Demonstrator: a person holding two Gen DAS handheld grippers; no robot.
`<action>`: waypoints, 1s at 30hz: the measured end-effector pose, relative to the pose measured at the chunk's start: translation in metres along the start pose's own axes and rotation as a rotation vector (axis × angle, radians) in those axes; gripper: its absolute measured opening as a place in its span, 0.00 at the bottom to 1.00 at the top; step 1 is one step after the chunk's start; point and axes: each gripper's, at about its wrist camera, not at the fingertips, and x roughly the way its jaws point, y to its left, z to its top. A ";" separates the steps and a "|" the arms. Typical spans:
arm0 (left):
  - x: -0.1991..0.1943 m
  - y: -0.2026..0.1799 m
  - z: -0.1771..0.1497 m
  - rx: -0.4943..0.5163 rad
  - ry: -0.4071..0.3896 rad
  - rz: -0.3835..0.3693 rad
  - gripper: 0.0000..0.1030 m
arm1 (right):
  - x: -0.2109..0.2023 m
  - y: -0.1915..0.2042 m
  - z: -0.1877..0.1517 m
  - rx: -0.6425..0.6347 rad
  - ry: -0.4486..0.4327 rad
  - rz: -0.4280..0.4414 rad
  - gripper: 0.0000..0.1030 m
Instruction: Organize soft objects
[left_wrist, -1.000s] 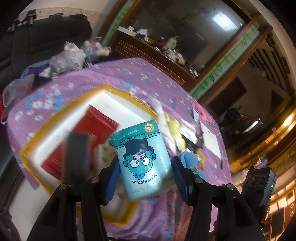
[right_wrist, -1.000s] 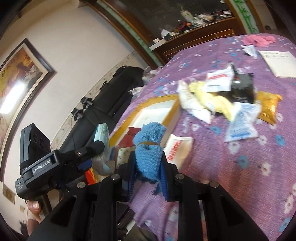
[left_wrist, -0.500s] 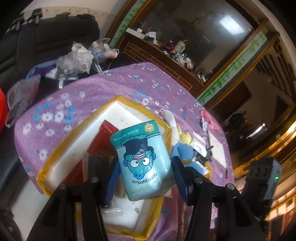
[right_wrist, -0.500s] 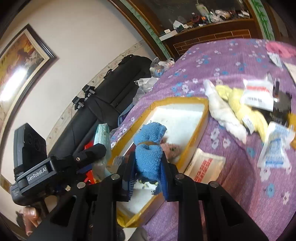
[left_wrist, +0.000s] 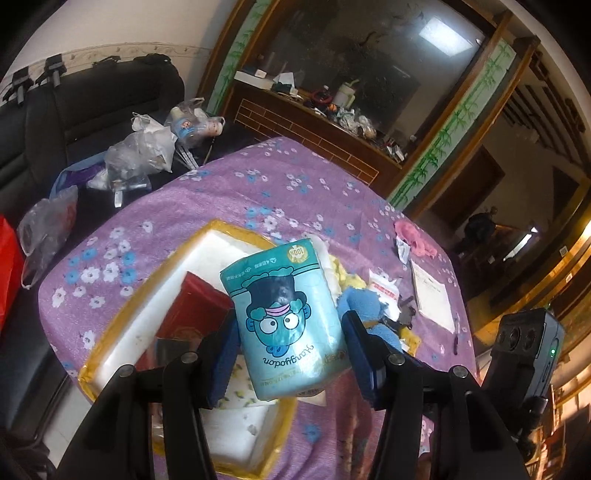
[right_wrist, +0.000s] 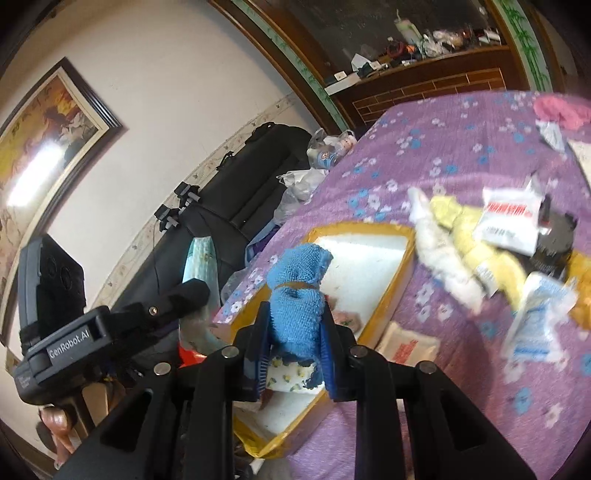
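Inside the foam box (left_wrist: 122, 334) lie a red packet (left_wrist: 192, 314) and floral cloth (left_wrist: 243, 395).

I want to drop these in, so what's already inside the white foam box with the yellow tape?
Inside the foam box lie a red packet and a white pack with small yellow flowers. The held tissue pack and blue towel hide the rest of its floor.

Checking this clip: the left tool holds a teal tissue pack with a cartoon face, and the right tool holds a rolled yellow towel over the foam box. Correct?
Not quite. The right tool grips a rolled blue towel, not a yellow one, as the right wrist view shows. The left tool does hold the teal tissue pack with a cartoon face, over the yellow-taped white foam box.
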 end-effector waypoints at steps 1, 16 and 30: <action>-0.001 -0.006 -0.001 0.014 -0.002 -0.002 0.57 | -0.002 0.001 -0.001 -0.013 0.000 0.001 0.22; 0.022 0.007 -0.033 -0.038 0.043 0.043 0.57 | 0.000 -0.026 -0.030 0.047 0.019 0.001 0.22; 0.028 0.038 -0.048 -0.083 0.053 0.054 0.57 | 0.016 -0.013 -0.039 0.017 0.032 -0.013 0.22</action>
